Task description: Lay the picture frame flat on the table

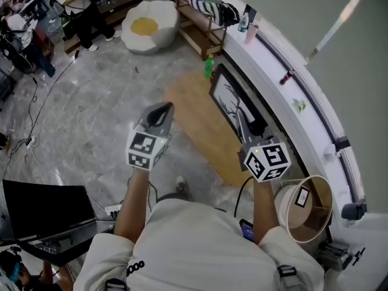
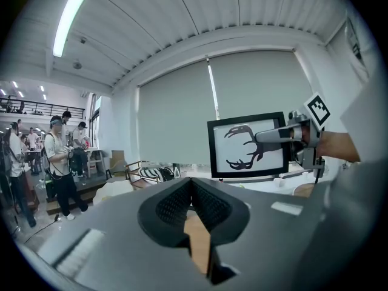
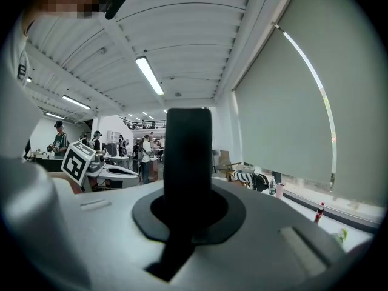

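The picture frame (image 1: pixel 232 103), black-rimmed with an antler drawing, stands upright along the far side of the wooden table (image 1: pixel 197 129). My right gripper (image 1: pixel 244 125) is shut on its near side edge; in the right gripper view that edge is a dark upright bar (image 3: pixel 188 156) between the jaws (image 3: pixel 188 206). In the left gripper view the frame (image 2: pixel 245 147) faces me with the right gripper (image 2: pixel 267 137) clamped on it. My left gripper (image 1: pixel 162 110) hovers shut and empty over the table's left side (image 2: pixel 193 200), apart from the frame.
A green bottle (image 1: pixel 209 67) stands at the table's far end. A white ledge (image 1: pixel 273 59) runs behind the frame. A round wooden bin (image 1: pixel 310 206) sits at my right. A wooden rack (image 1: pixel 197 26), a white-and-yellow cushion (image 1: pixel 148 24) and a black monitor (image 1: pixel 45 208) stand around.
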